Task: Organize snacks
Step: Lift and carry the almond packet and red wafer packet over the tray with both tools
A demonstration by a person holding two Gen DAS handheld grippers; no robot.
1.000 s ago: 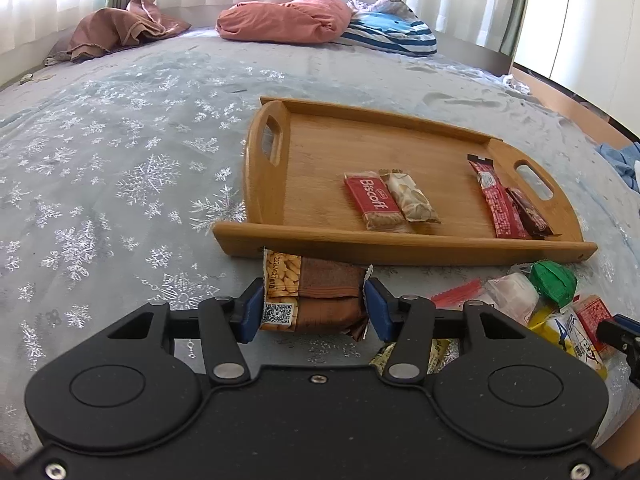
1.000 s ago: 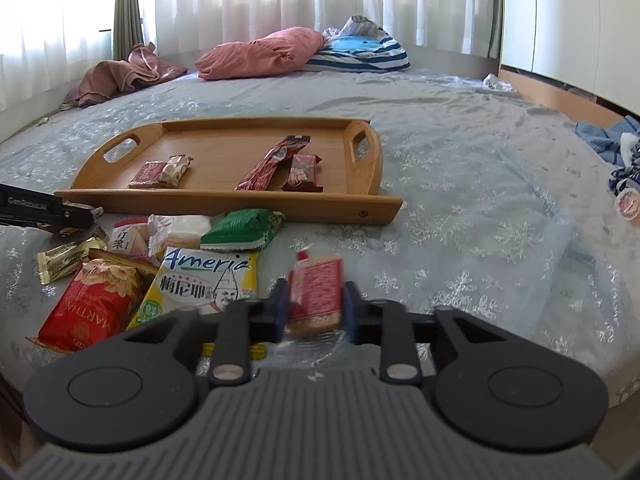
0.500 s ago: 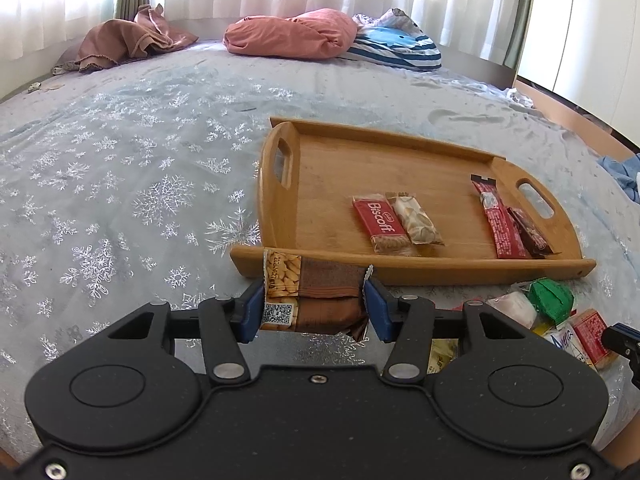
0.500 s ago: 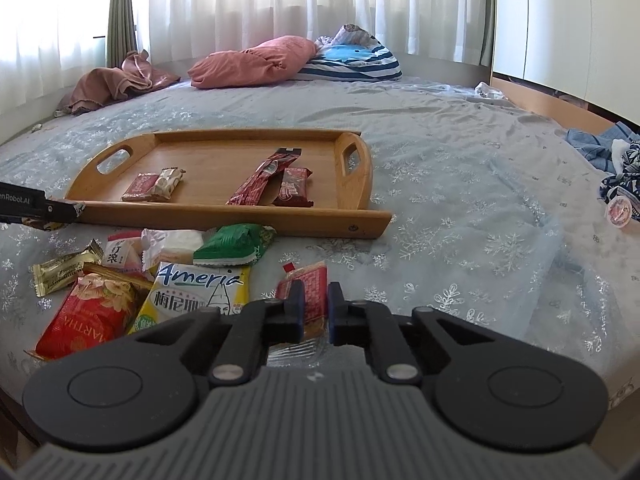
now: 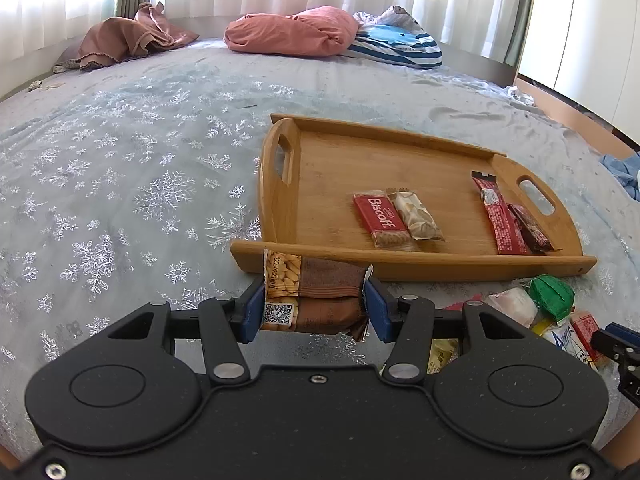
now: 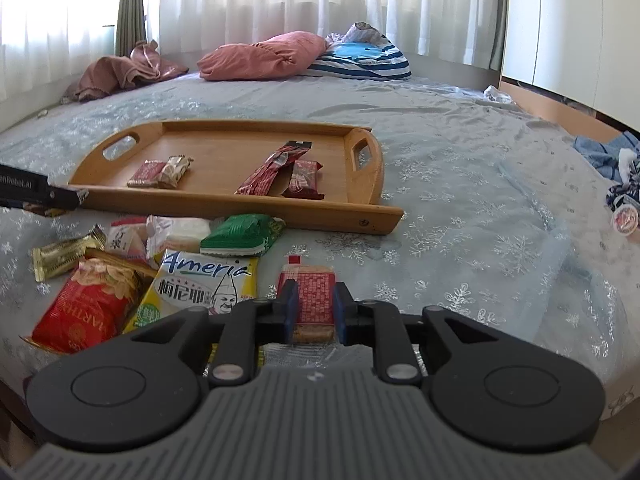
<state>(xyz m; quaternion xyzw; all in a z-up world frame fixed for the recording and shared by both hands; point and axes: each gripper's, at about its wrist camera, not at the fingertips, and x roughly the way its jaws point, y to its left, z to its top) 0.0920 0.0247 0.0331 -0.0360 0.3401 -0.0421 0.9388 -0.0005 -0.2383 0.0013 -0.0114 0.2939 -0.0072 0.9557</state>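
Wooden tray (image 5: pixel 400 160) lies on the snowflake bedspread (image 5: pixel 120 184), carrying a Biscoff pack (image 5: pixel 380 218), a pale biscuit (image 5: pixel 416 216) and two red bars (image 5: pixel 500 216). The left tool (image 5: pixel 315 304) pinches a brown almond bar (image 5: pixel 316 296) just before the tray's near rim. The right tool (image 6: pixel 313 310) is clamped on a red wafer pack (image 6: pixel 314 300), beside loose snacks: an Ameria packet (image 6: pixel 200 280), a green pack (image 6: pixel 240 234), a red bag (image 6: pixel 88 308). Pillows (image 6: pixel 264 56) sit far behind.
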